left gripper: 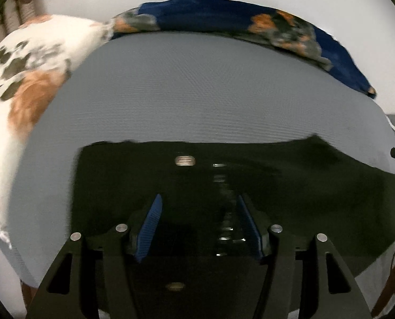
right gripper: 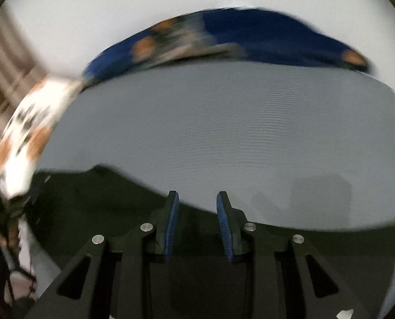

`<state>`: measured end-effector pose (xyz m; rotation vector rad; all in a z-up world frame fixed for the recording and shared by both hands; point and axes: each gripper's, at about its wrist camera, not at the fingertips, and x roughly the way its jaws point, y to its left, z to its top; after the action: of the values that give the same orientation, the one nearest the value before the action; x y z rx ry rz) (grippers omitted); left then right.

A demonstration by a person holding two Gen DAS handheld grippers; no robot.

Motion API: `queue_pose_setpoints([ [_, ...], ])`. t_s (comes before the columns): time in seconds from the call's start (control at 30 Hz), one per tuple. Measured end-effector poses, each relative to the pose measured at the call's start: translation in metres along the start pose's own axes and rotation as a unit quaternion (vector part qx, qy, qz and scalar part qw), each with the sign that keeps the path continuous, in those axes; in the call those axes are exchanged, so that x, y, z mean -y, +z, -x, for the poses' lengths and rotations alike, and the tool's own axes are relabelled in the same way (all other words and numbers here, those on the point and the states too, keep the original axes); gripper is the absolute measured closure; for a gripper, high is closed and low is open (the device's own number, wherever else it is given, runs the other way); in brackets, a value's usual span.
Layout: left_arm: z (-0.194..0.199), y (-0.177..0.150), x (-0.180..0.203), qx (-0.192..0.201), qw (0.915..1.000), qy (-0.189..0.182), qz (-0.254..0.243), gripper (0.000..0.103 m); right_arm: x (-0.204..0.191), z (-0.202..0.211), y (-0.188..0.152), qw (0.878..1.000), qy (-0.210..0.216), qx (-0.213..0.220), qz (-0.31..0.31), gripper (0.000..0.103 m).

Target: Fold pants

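Black pants (left gripper: 250, 186), one pair, lie flat on grey bed (left gripper: 197, 93). Two patterned pillows (left gripper: 224, 16) behind. Left claw (left gripper: 198, 199) open above pants, empty. Right claw (right gripper: 197, 195) open, empty, at pants edge. No readable writing.

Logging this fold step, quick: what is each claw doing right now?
Left claw: open above the dark pants, holding nothing.
Right claw: open, holding nothing.

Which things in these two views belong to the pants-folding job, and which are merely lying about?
Job:
dark pants
left gripper, jaws apart, nothing pinched
right gripper, jaws apart, nothing between them
grey bed surface

Lying about:
blue patterned cloth
white patterned cloth
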<state>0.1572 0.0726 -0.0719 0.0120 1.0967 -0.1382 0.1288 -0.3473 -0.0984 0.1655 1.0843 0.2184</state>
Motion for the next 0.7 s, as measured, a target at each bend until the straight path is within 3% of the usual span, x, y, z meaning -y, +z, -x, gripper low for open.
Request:
queue_pose_setpoints([
  [0.1, -0.004, -0.005, -0.017, -0.013, 0.9990, -0.041, 0.015, 0.044, -0.055, -0.033, 0.012, 0.997, 0.051, -0.034, 0.055, 0.075],
  [0.27, -0.008, -0.018, -0.010, -0.009, 0.9993, -0.028, -0.022, 0.044, -0.115, -0.078, 0.029, 0.986, 0.084, -0.077, 0.118, 0.075],
  [0.37, -0.010, -0.020, -0.006, -0.003, 0.9990, -0.024, -0.038, 0.044, -0.134, -0.102, 0.034, 0.981, 0.090, -0.106, 0.137, 0.075],
  [0.57, -0.011, -0.019, -0.020, 0.001, 0.9977, -0.067, -0.010, 0.044, -0.148, -0.131, 0.037, 0.974, 0.080, -0.138, 0.163, 0.074],
  [0.7, -0.011, -0.020, -0.021, 0.003, 0.9973, -0.072, -0.011, 0.044, -0.144, -0.125, 0.043, 0.976, 0.079, -0.119, 0.166, 0.095],
])
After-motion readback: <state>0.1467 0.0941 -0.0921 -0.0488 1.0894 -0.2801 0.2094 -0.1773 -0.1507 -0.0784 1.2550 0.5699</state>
